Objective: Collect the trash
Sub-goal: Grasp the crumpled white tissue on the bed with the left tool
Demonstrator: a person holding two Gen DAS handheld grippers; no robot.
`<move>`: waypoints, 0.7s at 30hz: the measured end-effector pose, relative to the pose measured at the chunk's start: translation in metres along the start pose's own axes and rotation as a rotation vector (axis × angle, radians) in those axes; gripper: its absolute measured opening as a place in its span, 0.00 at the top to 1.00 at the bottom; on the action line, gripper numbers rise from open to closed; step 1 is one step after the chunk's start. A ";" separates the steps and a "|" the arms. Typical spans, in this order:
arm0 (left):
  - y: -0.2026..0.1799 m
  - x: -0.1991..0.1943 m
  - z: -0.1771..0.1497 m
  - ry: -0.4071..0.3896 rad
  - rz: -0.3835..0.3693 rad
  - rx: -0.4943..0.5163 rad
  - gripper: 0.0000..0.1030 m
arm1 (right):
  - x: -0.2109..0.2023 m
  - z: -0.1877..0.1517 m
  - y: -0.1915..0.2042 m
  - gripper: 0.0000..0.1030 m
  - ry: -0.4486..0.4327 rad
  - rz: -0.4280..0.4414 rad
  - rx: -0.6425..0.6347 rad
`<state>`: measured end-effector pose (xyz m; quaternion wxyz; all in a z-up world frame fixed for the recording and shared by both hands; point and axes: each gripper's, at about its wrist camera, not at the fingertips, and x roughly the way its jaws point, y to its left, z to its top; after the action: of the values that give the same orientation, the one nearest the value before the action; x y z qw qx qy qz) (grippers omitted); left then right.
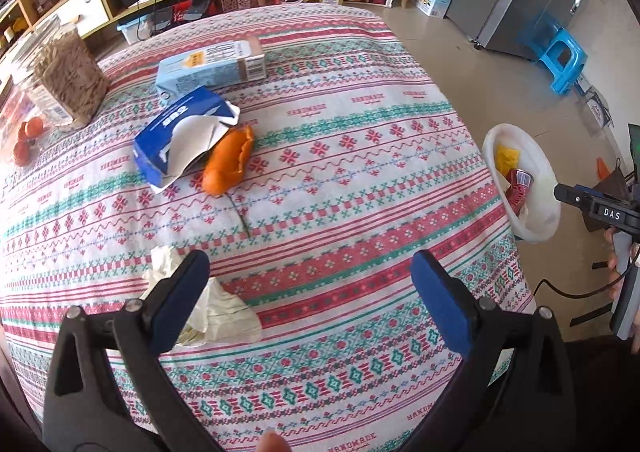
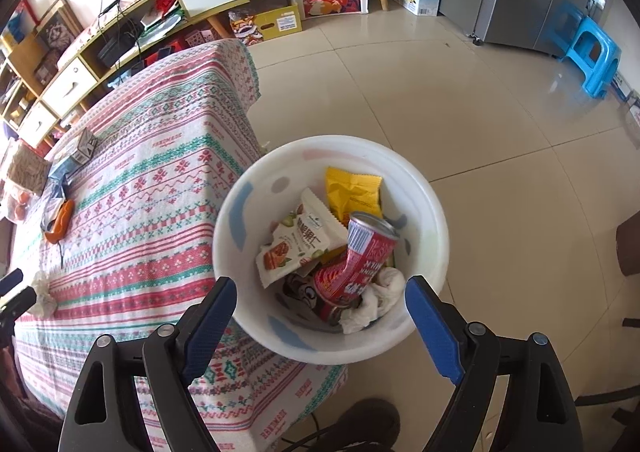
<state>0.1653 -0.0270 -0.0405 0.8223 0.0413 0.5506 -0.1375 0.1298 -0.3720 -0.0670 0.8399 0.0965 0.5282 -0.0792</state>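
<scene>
My left gripper (image 1: 310, 292) hangs low over the patterned red-and-green tablecloth (image 1: 340, 156), jaws spread wide and empty, with the crumpled cream paper tissue (image 1: 216, 308) lying just beside and partly behind the left finger. I judge the tissue to be the nearest piece of trash, so the tool is angled down and forward for it; it is not yet between the pads.

Farther along the cloth lie the torn dark-blue cardboard carton (image 1: 180, 136), the flattened orange peel (image 1: 228, 162) touching it, and the pale-blue rectangular milk box (image 1: 212, 66) behind. The clear plastic jar of brown sticks (image 1: 70, 76) and the small oranges (image 1: 28, 136) near the edge look like keepers to me, not waste.

My right gripper (image 2: 320, 316) is also released and holds nothing, poised directly above the round white plastic bin (image 2: 432, 212), which stands on the floor against the table's corner. That placement keeps the drop short. Inside already sit a red drink can (image 2: 356, 260), a yellow snack packet (image 2: 352, 192), a white nut wrapper (image 2: 296, 244) and a wadded white tissue (image 2: 380, 296).
</scene>
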 end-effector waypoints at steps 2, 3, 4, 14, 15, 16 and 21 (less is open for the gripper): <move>0.012 -0.001 -0.003 0.007 0.007 -0.024 0.03 | -0.002 0.000 0.009 0.14 -0.002 0.011 -0.015; 0.019 -0.001 -0.005 0.012 0.013 -0.038 0.03 | -0.003 0.000 0.015 0.14 -0.004 0.016 -0.027; 0.026 -0.002 -0.007 0.015 0.016 -0.053 0.03 | -0.004 -0.001 0.020 0.14 -0.005 0.019 -0.038; 0.083 0.003 -0.022 0.063 0.019 -0.198 0.03 | 0.002 -0.002 0.073 0.14 0.009 0.035 -0.139; 0.086 0.005 -0.024 0.068 0.022 -0.203 0.03 | 0.003 -0.001 0.078 0.14 0.011 0.036 -0.147; 0.089 0.006 -0.026 0.072 0.024 -0.213 0.03 | 0.005 -0.001 0.083 0.14 0.012 0.038 -0.155; 0.095 0.017 -0.033 0.108 0.015 -0.242 0.05 | 0.008 0.000 0.102 0.14 0.016 0.046 -0.194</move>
<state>0.1680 0.0686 -0.0768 0.7915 -0.0468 0.6062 -0.0617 0.1570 -0.2730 -0.0660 0.8425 0.0275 0.5379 -0.0078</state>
